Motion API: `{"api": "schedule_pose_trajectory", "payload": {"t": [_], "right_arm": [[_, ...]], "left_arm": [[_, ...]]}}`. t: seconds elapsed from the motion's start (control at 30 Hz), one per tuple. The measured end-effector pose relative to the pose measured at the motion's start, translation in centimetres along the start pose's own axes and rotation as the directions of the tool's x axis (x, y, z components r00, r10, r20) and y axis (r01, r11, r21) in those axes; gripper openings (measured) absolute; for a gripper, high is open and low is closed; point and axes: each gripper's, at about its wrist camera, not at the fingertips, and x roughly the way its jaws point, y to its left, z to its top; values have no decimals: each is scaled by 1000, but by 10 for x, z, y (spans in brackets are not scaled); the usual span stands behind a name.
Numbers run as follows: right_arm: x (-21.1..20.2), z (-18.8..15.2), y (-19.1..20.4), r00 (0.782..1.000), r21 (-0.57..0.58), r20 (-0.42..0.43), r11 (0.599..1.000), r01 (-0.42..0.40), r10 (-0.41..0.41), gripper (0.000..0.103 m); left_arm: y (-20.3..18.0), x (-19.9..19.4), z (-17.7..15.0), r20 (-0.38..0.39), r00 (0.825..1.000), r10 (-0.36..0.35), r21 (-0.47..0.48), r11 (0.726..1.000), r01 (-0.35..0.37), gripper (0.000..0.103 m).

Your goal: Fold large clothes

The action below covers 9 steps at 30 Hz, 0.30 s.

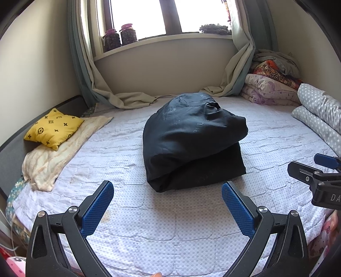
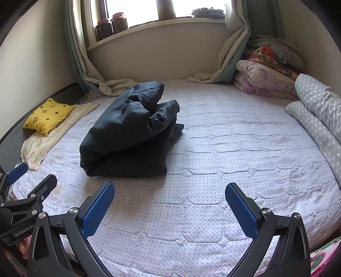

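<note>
Right now both of my grippers hang low over the near edge of the bed [image 2: 213,170], and neither one has anything in it. My left gripper [image 1: 167,207] has its blue pads spread wide apart over bare quilt; my right gripper [image 2: 169,209] is splayed the same way, also empty.

Just beyond the left fingertips lies the dark jacket [image 1: 192,140], already doubled into a thick bundle near the middle of the bed. From the left wrist view it sits almost dead ahead, its rounded folded edge closest to me. From the right wrist view the same bundle [image 2: 130,132] lies ahead and off to the left, well apart from those pads. So I judge the left gripper to be the nearer one, with the right needing to cross leftward to reach it.

The bundle's long axis seems to run away from me toward the window [image 1: 168,15], with the loose upper flap puffing up at the far end.
</note>
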Motion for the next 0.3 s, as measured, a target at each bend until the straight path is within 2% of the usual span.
{"api": "schedule_pose_trajectory", "payload": {"t": [0.3], "right_arm": [[3,-3,-4,1000,17,-17,1000,-5,6,103]], "left_arm": [[-1,-5,-1,31,999,11,21,1000,-11,103]]}}
